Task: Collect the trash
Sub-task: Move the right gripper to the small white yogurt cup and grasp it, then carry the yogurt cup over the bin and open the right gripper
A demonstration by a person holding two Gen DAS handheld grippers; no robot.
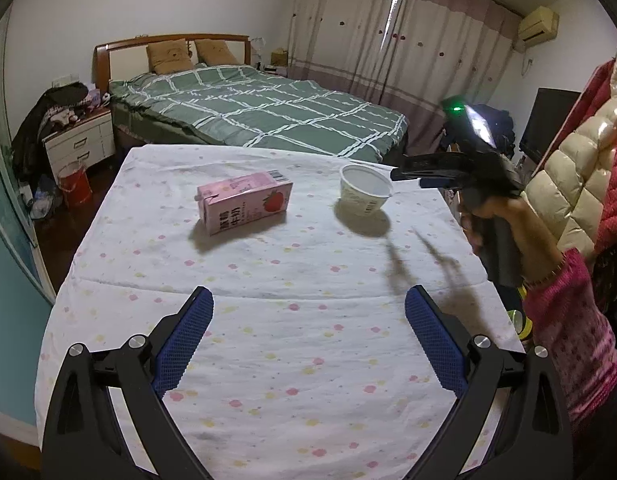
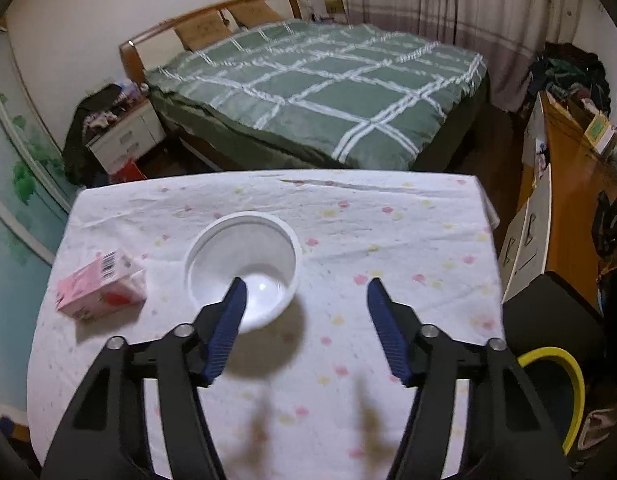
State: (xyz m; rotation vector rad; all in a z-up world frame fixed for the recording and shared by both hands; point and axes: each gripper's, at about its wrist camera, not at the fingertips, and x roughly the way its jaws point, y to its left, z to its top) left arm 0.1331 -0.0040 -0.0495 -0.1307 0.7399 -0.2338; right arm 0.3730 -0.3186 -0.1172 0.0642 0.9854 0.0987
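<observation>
A pink strawberry milk carton (image 1: pixel 246 202) (image 2: pixel 100 286) lies on its side on the table's flowered white cloth (image 1: pixel 292 352). To its right an empty white plastic cup (image 1: pixel 366 190) (image 2: pixel 242 268) stands upright. My right gripper (image 2: pixel 306 282) hovers open just above the cup. Its left finger (image 2: pixel 228 320) is over the cup's inside and its right finger is off to the cup's right, with no pad pressing. In the left wrist view the right gripper (image 1: pixel 404 172) reaches in from the right, held by a hand in a pink sleeve. My left gripper (image 1: pixel 310 292) is open over bare cloth, nearer than both items.
A green checked bed (image 1: pixel 260 116) stands beyond the table. At the left are a nightstand (image 1: pixel 82 144) and a red bucket (image 1: pixel 74 184). A yellow-rimmed bin (image 2: pixel 556 392) and a black box (image 2: pixel 548 312) sit by the table's right edge. Coats (image 1: pixel 580 160) hang at the right.
</observation>
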